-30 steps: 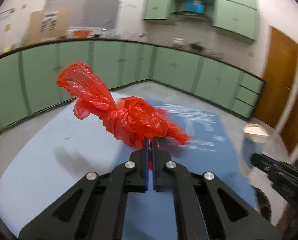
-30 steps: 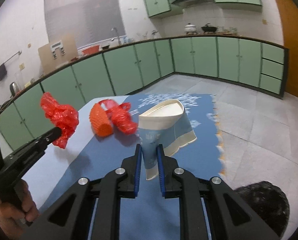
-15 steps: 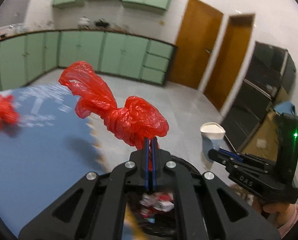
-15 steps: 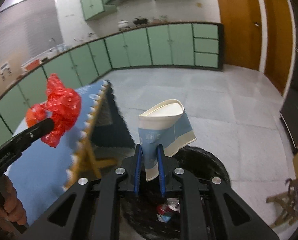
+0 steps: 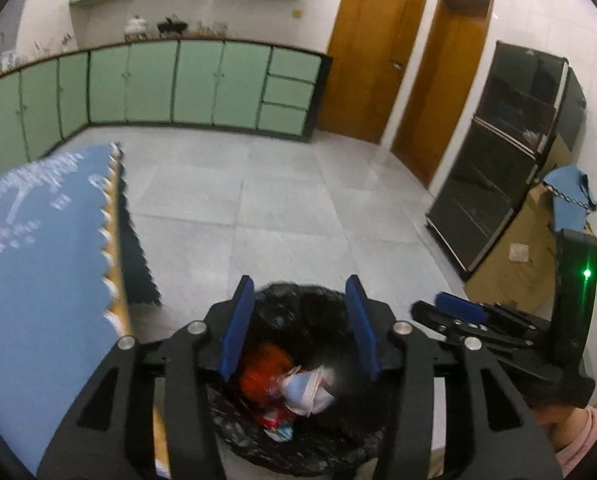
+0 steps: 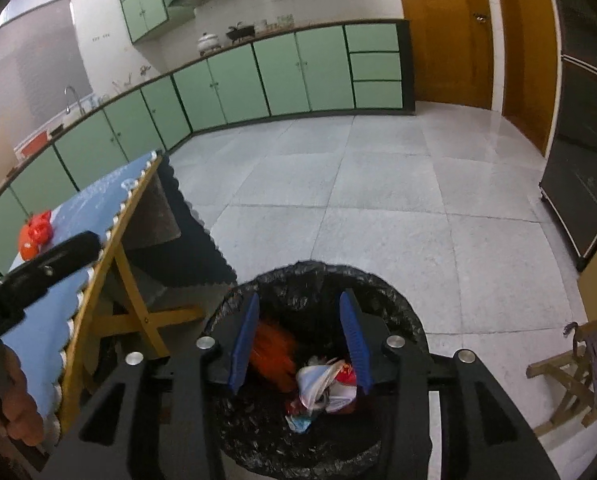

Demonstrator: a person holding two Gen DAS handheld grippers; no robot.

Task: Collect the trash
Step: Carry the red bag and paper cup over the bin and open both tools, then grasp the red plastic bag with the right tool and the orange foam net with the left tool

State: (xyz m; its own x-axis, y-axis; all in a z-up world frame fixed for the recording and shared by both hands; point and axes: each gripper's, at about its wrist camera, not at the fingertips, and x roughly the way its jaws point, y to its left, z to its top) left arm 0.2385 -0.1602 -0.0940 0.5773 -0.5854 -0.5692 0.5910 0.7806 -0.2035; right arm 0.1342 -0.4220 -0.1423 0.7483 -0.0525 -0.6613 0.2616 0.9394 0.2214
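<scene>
Trash (image 5: 282,392) lies in the black-lined bin (image 6: 382,292), seen below and between both pairs of fingers: a red bag, white wrappers, scraps. Left of the fingers stands the blue-covered bench (image 6: 98,196), an orange-red bundle (image 6: 36,234) on it. The left gripper (image 5: 298,326) and right gripper (image 6: 298,334) have just been opening; both sets of fingers stand apart, holding nothing.
</scene>
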